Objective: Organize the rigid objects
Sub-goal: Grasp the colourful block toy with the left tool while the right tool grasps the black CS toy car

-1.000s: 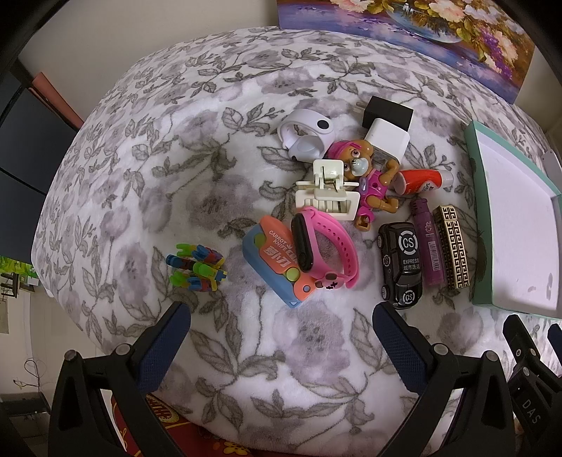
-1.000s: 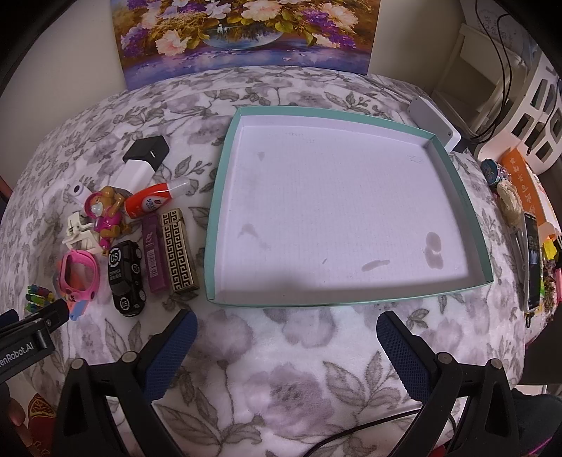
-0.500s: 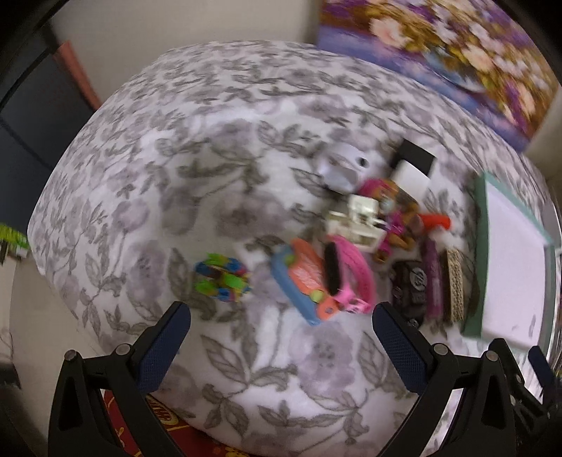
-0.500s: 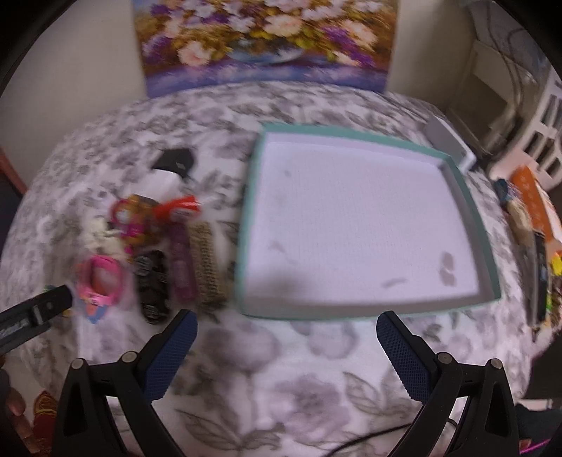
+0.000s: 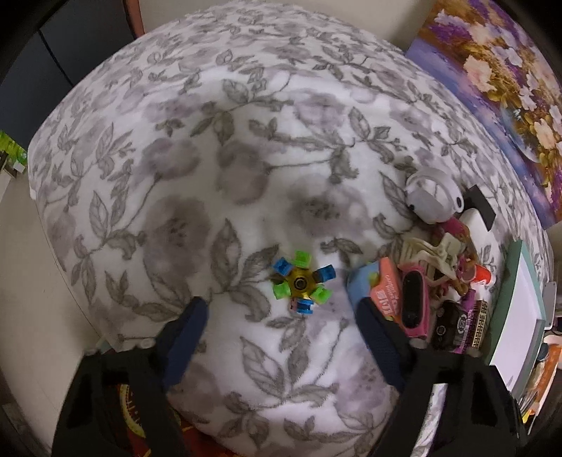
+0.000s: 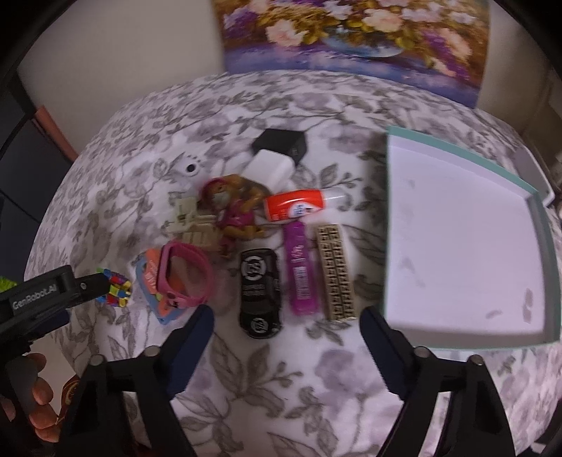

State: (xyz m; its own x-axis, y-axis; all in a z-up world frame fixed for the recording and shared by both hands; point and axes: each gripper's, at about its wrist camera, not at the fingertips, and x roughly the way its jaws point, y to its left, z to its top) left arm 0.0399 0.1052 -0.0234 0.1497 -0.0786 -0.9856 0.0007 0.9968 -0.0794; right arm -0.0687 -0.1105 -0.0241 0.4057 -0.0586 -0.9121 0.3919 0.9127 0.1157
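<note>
Floral-print cloth (image 5: 217, 147) covers the rounded table; a flower painting (image 6: 354, 31) leans at the far wall. A teal-rimmed tray (image 6: 541, 218) with a white floor lies on the right, holding nothing. The objects crowd together left of it: black toy car (image 6: 260, 288), purple tube (image 6: 300, 270), gold patterned bar (image 6: 335, 272), orange-and-white bottle (image 6: 298, 205), brown-and-pink toy figure (image 6: 235, 207), cream hair claw (image 6: 191, 225), pink wristband (image 6: 184, 277) lying on a blue-and-orange case (image 6: 149, 281), white charger (image 6: 268, 167) against a black block (image 6: 281, 142). A multicoloured spinner toy (image 5: 302, 283) sits apart on bare cloth, green and blue blocks around a gold hub. Left gripper (image 5: 281, 316) hangs just above it, jaws closing, nothing between them. Right gripper (image 6: 286, 327) hovers near the car, jaws likewise closing on nothing.
</note>
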